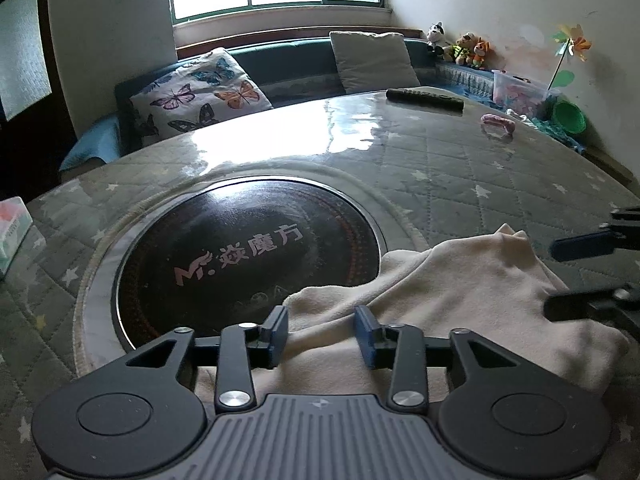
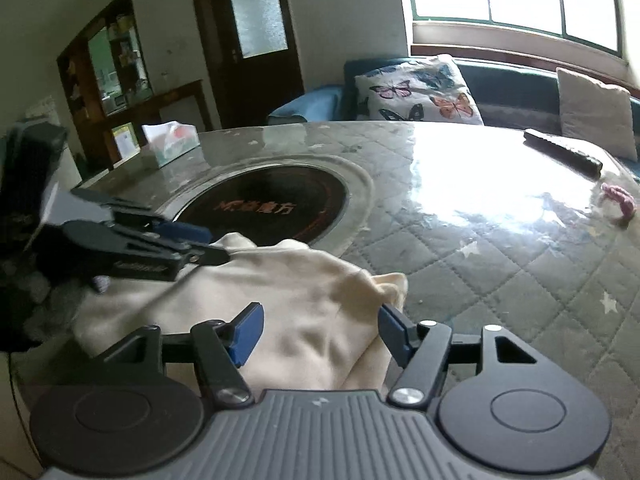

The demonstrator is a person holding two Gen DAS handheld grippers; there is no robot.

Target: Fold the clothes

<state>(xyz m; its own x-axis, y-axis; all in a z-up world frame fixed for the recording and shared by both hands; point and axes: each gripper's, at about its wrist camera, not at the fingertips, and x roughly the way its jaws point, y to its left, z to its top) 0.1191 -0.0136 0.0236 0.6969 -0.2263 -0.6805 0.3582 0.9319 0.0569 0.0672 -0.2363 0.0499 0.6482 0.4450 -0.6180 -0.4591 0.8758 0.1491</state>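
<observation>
A cream garment (image 1: 460, 300) (image 2: 300, 300) lies crumpled on the near part of the round table, one edge spilling onto the black hob. My left gripper (image 1: 322, 334) is open, its blue pads apart just above the garment's left edge. From the right wrist view, the left gripper (image 2: 204, 245) reaches in from the left over the cloth's far corner. My right gripper (image 2: 320, 332) is open too, its fingers spread wide over the garment's right side near a bunched corner. In the left wrist view the right gripper (image 1: 576, 274) enters from the right edge. Neither holds the cloth.
The table (image 1: 480, 184) (image 2: 500, 264) has a quilted star cover under glossy plastic, with a black hob (image 1: 248, 256) (image 2: 264, 204) in its centre. A remote (image 1: 424, 98) (image 2: 564, 152), a pink item (image 1: 498, 123) (image 2: 620, 200) and a tissue box (image 1: 14, 232) (image 2: 170, 142) lie farther off.
</observation>
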